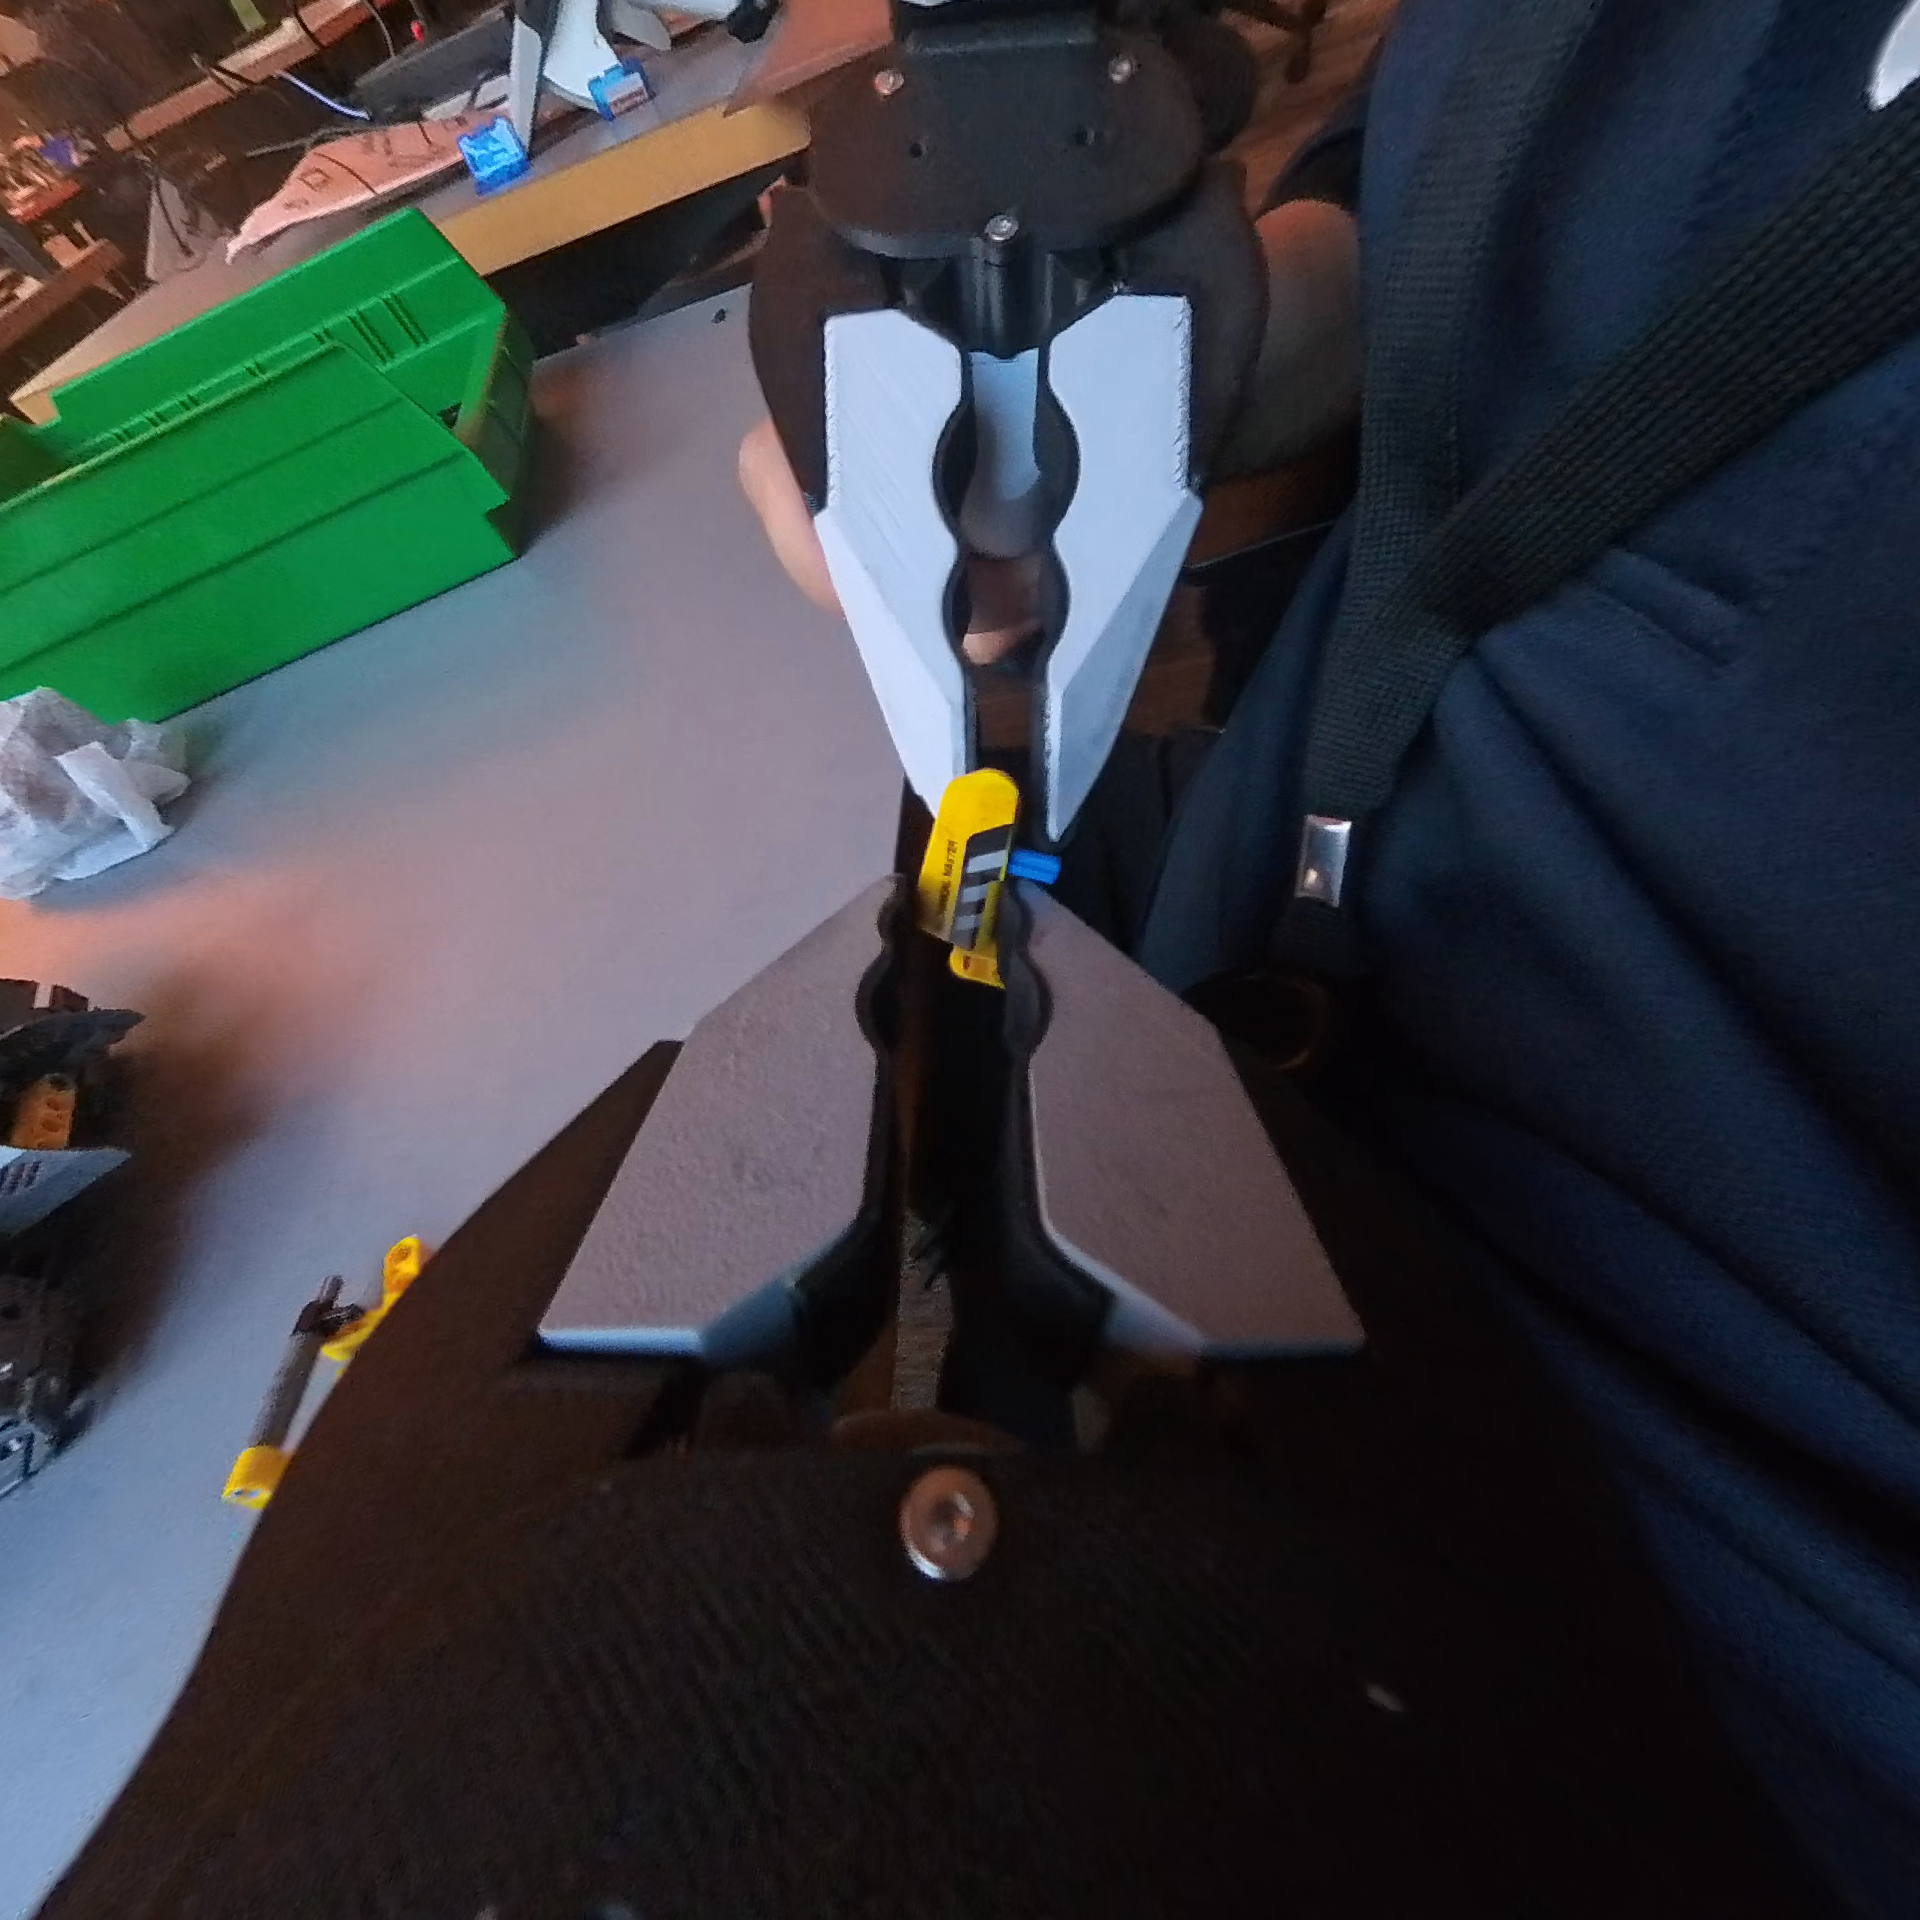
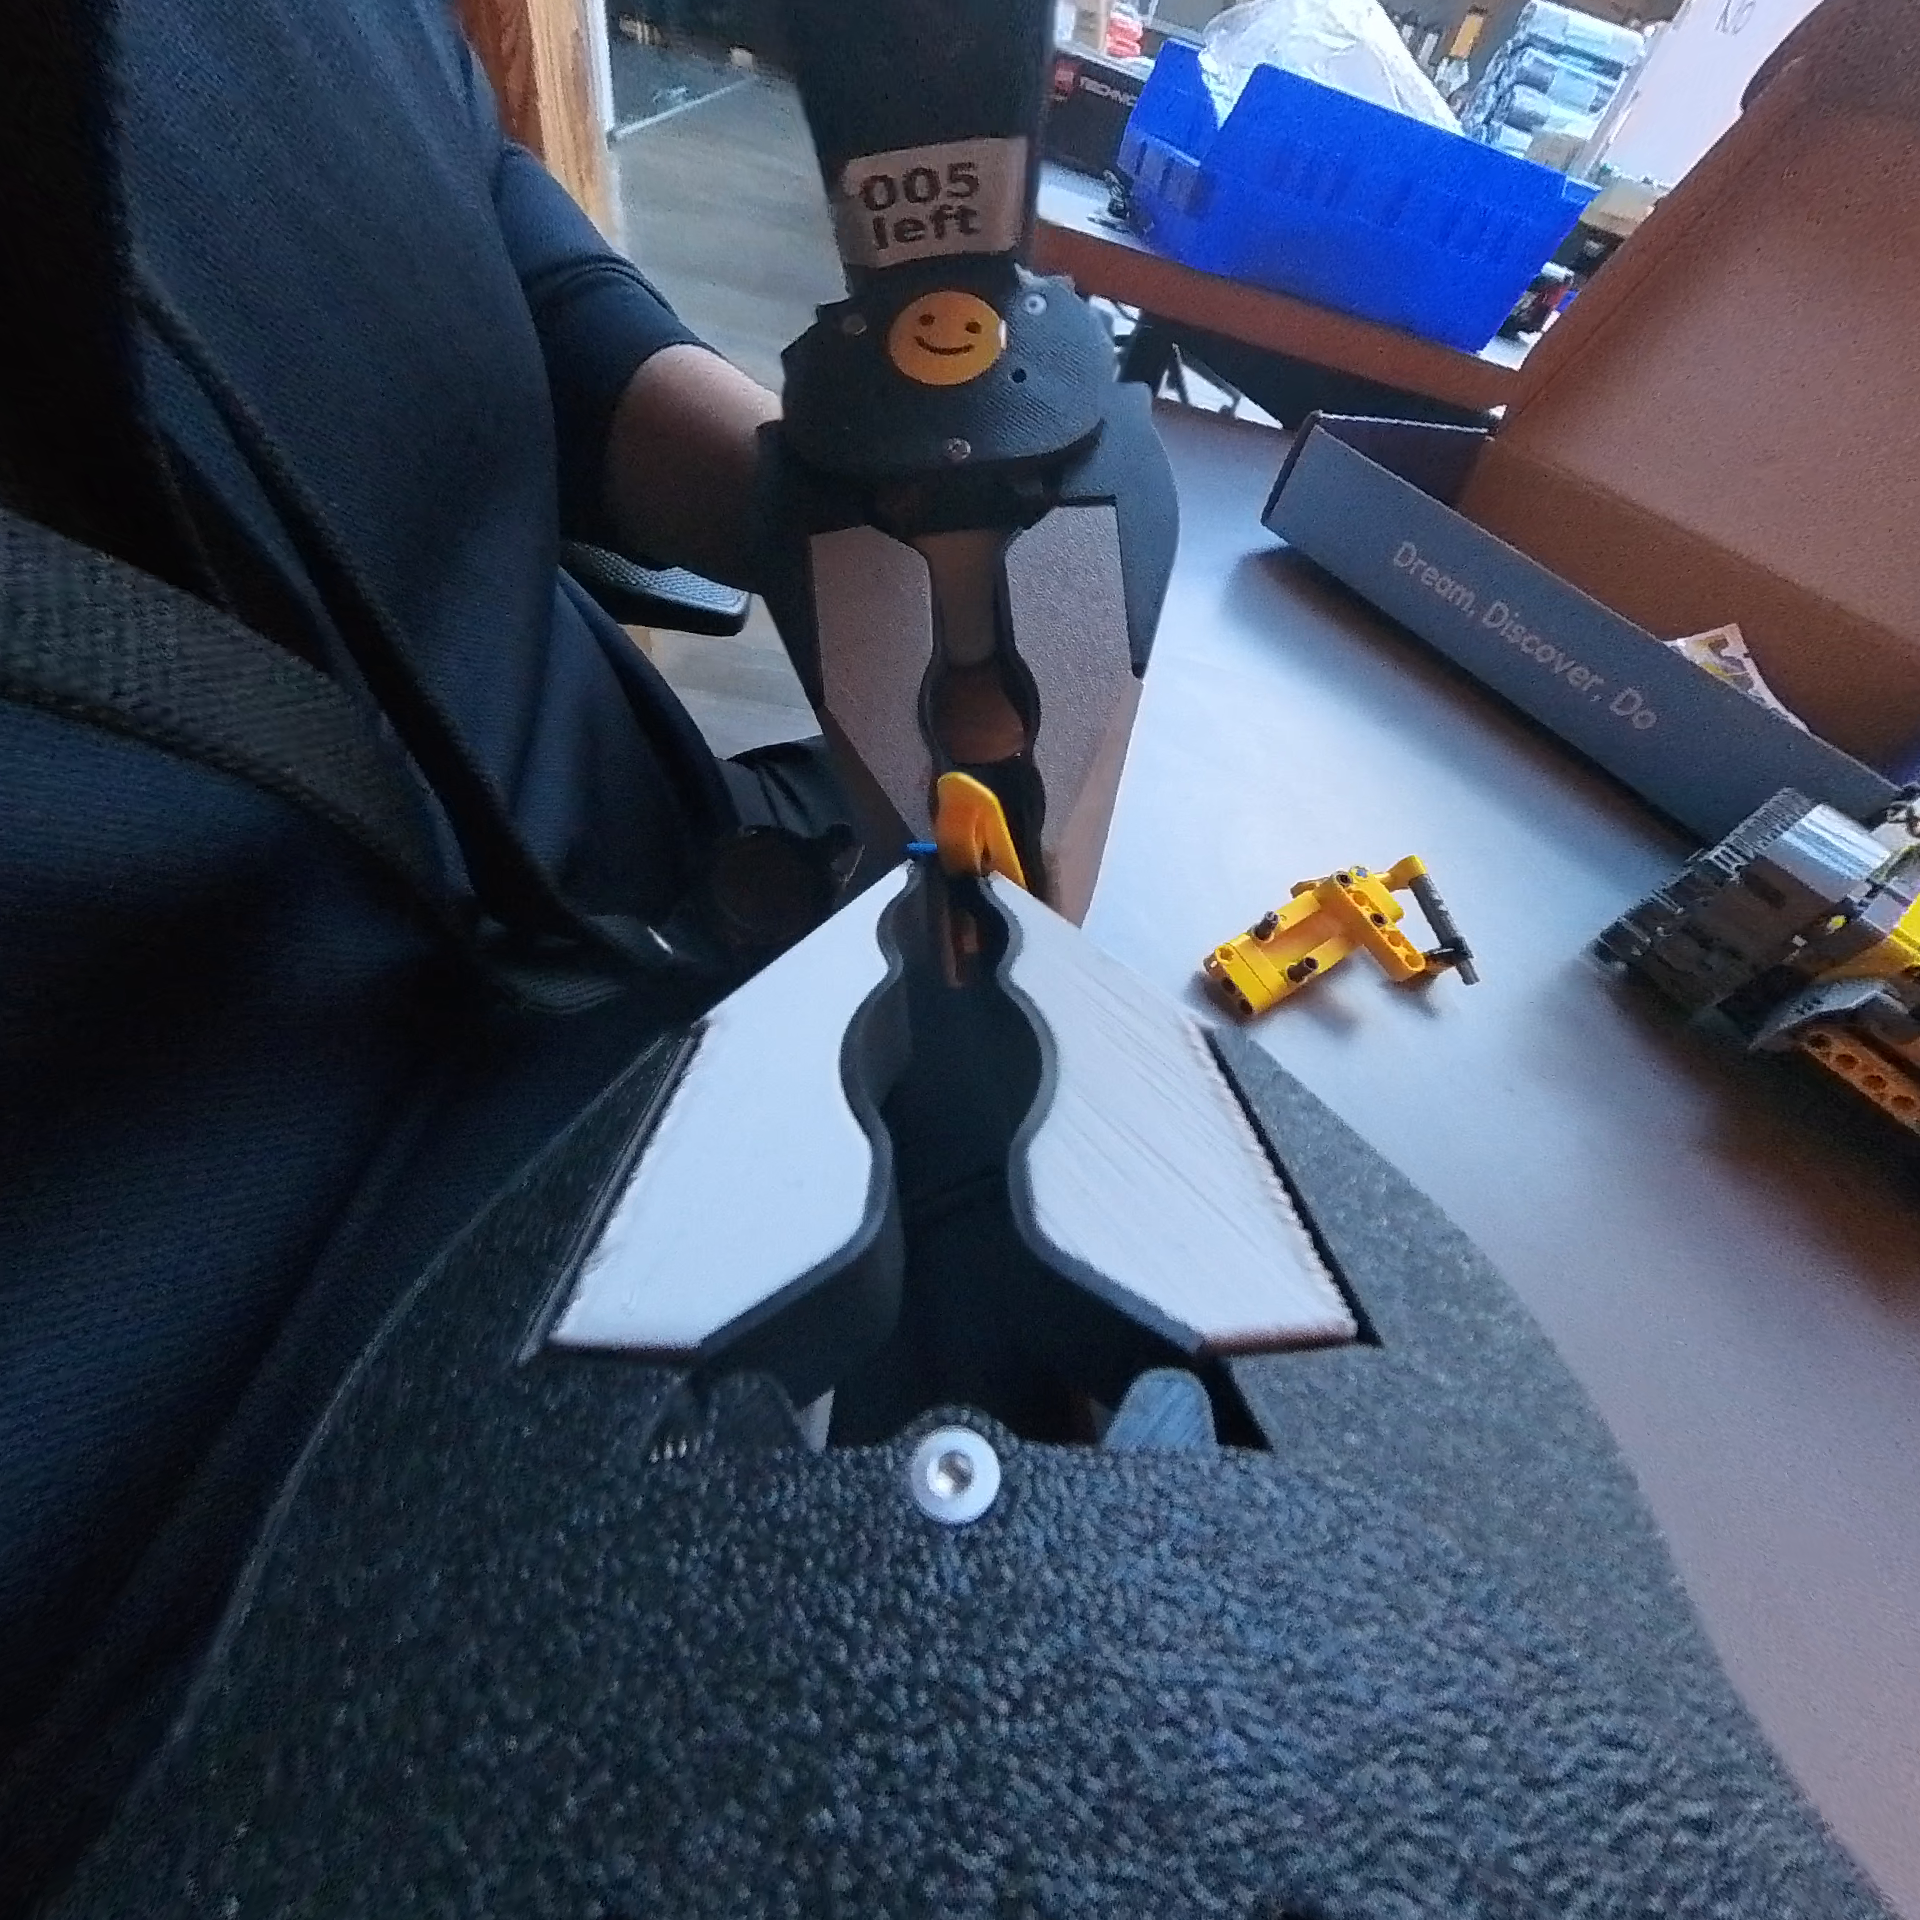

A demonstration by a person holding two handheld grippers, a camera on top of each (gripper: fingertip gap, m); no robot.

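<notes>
My two grippers meet tip to tip above the table edge, in front of a person in dark blue clothing. A small yellow piece [image 1: 971,883] with a short blue pin [image 1: 1034,864] in its side sits between them. My left gripper [image 1: 961,909] is shut on the piece's lower end. My right gripper [image 1: 997,816], with white fingers, closes on its upper end. In the right wrist view the yellow piece [image 2: 966,821] runs into the narrow gap of the right gripper [image 2: 951,883]. The left gripper [image 2: 992,873] faces it, and the blue pin [image 2: 920,849] shows at the left.
A green bin [image 1: 260,447], a crumpled plastic bag [image 1: 73,790] and a yellow-tipped axle part [image 1: 301,1382] lie on the grey table [image 1: 520,831]. A yellow brick assembly [image 2: 1340,935], a dark-and-yellow model [image 2: 1787,935], a grey box [image 2: 1558,644] and a blue bin [image 2: 1351,208] show on the right. Both grippers' tips are close together, under 4 cm apart.
</notes>
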